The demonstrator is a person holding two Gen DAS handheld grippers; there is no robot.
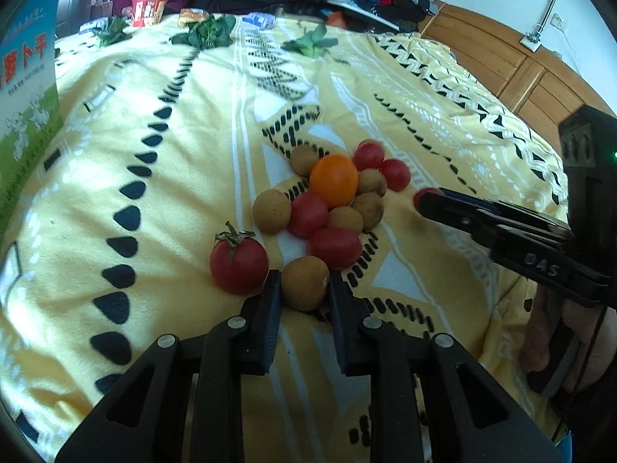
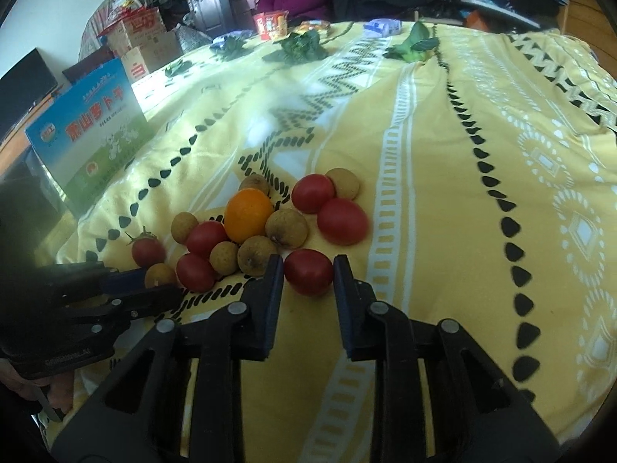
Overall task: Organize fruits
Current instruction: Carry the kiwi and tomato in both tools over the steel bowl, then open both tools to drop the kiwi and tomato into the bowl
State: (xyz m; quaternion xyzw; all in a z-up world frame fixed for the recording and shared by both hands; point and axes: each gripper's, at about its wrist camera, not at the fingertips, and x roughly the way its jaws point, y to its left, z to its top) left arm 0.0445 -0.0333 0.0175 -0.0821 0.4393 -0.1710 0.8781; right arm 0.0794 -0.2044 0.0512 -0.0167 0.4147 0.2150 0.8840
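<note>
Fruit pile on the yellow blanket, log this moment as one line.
left gripper: fingers around a brown longan | right gripper: fingers around a red cherry tomato | pile: unsorted on blanket
</note>
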